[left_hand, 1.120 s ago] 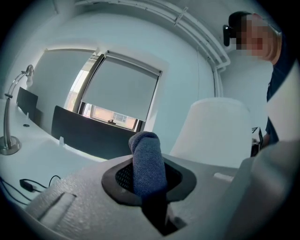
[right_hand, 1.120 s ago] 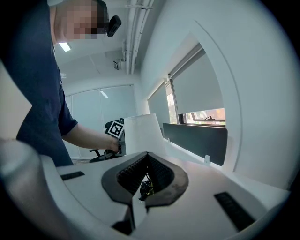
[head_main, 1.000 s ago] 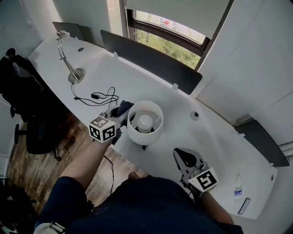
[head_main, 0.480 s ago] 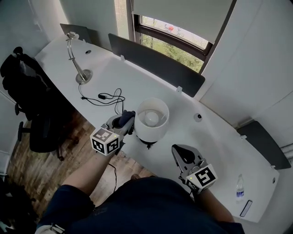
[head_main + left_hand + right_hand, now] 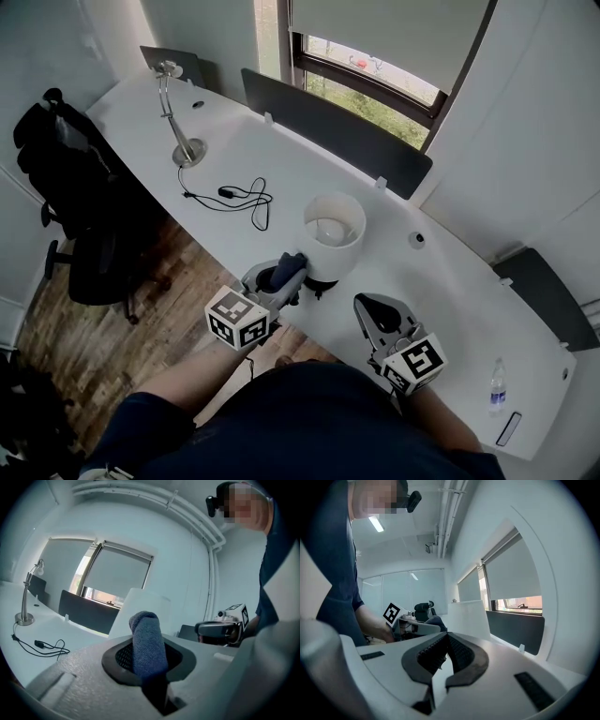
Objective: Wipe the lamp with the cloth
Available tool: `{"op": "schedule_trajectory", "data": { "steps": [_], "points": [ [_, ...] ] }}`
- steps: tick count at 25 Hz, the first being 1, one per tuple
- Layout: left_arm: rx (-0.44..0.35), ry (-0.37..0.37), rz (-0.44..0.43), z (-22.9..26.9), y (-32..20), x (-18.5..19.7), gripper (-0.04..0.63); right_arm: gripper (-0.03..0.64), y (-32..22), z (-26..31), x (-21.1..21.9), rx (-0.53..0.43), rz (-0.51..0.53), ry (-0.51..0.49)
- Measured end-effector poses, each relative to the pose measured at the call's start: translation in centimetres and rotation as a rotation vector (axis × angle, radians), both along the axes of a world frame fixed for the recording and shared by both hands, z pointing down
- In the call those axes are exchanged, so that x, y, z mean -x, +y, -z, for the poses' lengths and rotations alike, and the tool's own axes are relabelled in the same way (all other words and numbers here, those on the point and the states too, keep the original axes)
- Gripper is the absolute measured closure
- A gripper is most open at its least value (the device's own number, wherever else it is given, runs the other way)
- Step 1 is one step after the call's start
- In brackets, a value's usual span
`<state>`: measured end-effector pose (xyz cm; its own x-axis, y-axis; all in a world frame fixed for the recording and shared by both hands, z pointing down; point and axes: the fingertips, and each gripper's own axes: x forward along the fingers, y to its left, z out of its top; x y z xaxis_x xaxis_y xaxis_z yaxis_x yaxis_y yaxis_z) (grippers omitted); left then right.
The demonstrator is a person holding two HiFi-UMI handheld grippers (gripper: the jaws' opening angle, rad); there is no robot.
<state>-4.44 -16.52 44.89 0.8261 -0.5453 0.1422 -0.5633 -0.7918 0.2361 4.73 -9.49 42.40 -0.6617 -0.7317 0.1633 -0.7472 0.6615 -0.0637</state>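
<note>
**Right gripper view: jaws closed, nothing held.**

I see the right gripper (image 5: pixel 447 634) with its ribbed dark pads meeting at the tips and nothing between them, only the white desk (image 5: pixel 511 653) showing through the gap lower down. Directly ahead of the jaws stands the lamp (image 5: pixel 471 618), its white shade upright. Ahead and to the left, the left gripper (image 5: pixel 427 627) points toward the shade, with a dark blue cloth (image 5: pixel 436 621) at its tips just beside the shade's near edge; I cannot confirm contact. A bare forearm (image 5: pixel 370 620) runs behind its marker cube. Ahead and to the right, a dark partition panel (image 5: pixel 515 627) lines the desk below a window (image 5: pixel 518 604).
</note>
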Motion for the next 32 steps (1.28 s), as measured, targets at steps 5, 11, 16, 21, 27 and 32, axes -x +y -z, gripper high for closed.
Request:
{"op": "schedule_trajectory", "data": {
  "steps": [5, 11, 16, 21, 27, 32],
  "points": [
    [0.016, -0.018, -0.099, -1.0, 3.4, -2.1, 0.528, 0.606, 1.0, 0.1, 1.2, 0.003, 0.005, -0.016],
    [0.002, 0.02, -0.171, 0.9, 6.9, -2.9, 0.528, 0.606, 2.7, 0.4, 2.0, 0.016, -0.006, -0.039],
    [-0.02, 0.053, -0.199, 4.2, 9.6, -2.4, 0.528, 0.606, 4.2, 2.1, 3.3, -0.007, 0.028, -0.054],
    [-0.044, 0.067, -0.188, 5.3, 11.3, -1.9, 0.528, 0.606, 5.1, 3.0, 4.0, -0.022, 0.041, -0.058],
    [-0.041, 0.082, -0.144, 4.7, 11.3, -1.0, 0.528, 0.606, 5.7, 2.4, 5.1, -0.016, 0.056, -0.062],
    [-0.047, 0.086, -0.132, 4.8, 11.3, -0.5, 0.528, 0.607, 5.8, 2.1, 5.7, -0.005, 0.082, -0.051]
  ]
}}
